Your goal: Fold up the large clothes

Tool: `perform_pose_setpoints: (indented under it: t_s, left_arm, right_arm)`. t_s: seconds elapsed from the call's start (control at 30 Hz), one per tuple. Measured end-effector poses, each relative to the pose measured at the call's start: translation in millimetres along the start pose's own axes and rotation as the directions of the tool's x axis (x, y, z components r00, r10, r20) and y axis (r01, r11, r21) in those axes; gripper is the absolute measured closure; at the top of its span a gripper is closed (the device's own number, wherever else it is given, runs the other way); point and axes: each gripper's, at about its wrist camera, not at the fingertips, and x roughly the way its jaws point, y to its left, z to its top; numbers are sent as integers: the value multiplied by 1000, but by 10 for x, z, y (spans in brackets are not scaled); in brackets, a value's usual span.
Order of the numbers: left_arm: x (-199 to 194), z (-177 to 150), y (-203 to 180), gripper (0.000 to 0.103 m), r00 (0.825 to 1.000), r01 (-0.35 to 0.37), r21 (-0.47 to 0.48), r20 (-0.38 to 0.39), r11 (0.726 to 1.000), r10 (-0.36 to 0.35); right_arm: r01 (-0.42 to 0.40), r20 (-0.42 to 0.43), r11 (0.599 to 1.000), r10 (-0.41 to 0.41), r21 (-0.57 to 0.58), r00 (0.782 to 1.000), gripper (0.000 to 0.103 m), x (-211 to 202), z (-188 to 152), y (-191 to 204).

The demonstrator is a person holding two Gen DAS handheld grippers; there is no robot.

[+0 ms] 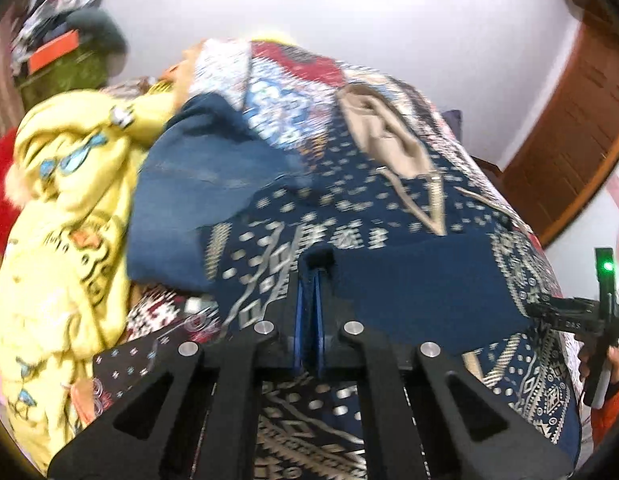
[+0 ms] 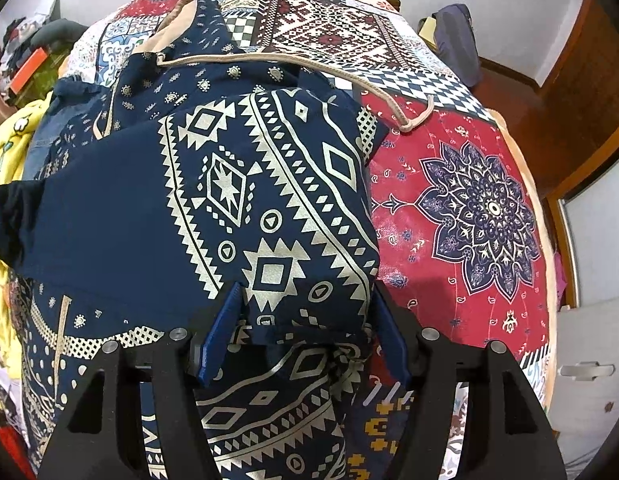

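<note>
Left wrist: our left gripper (image 1: 316, 276) shows blue pads pressed together on a navy flap of the dress (image 1: 389, 292), which lies on the quilt (image 1: 285, 92) beside a yellow garment (image 1: 69, 208). Right wrist: our right gripper (image 2: 305, 320) stands apart, straddling the dress's (image 2: 229, 200) printed edge without pinching it. We judge a fold is under way; next, both grippers should carry the flap across evenly.

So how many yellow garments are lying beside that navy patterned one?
1: a crumpled yellow printed garment lies left of the navy patterned garment; the pile may hide others.
</note>
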Motion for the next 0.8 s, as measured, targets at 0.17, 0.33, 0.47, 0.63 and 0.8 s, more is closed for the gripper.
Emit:
perform_pose_setpoints:
  t_s: [0.17, 0.33, 0.47, 0.63, 0.8]
  left_arm:
    - [256, -199, 258, 99, 995, -75, -25, -74, 997, 73]
    - [502, -415, 393, 99, 976, -120, 6, -181, 993, 119]
    - [426, -427, 316, 93, 969, -157, 92, -179, 983, 171]
    - [211, -216, 214, 68, 973, -159, 151, -141, 976, 180]
    - [-79, 186, -19, 56, 993, -102, 166, -48, 981, 111]
  right_arm:
    - [28, -4, 999, -28, -24, 1000, 42, -32, 4, 47]
    - [51, 0, 997, -51, -56, 999, 42, -99, 10, 94]
    - [69, 14, 994, -68, -88, 998, 42, -180, 30, 122]
    - [60, 68, 993, -53, -101, 996, 42, -387, 177, 178]
    - [56, 170, 991, -35, -119, 985, 42, -693, 470, 272]
